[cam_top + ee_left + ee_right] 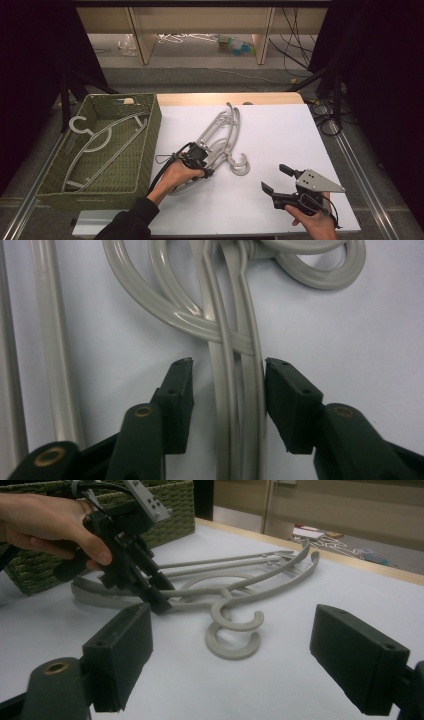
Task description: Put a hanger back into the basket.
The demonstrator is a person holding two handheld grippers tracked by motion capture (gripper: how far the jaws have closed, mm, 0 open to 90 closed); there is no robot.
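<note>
Between our left gripper's [227,372] open jaws we've lined up the grey plastic hangers' [235,390] bars for a pinch, right gripper [281,179] released nearby.

No text, label, brand, number or sign can be read anywhere in these pictures.

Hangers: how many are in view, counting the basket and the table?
3. One hanger lies in the green basket. Two stacked hangers lie on the white table, the left gripper open around their bars. More may hide underneath.
</note>
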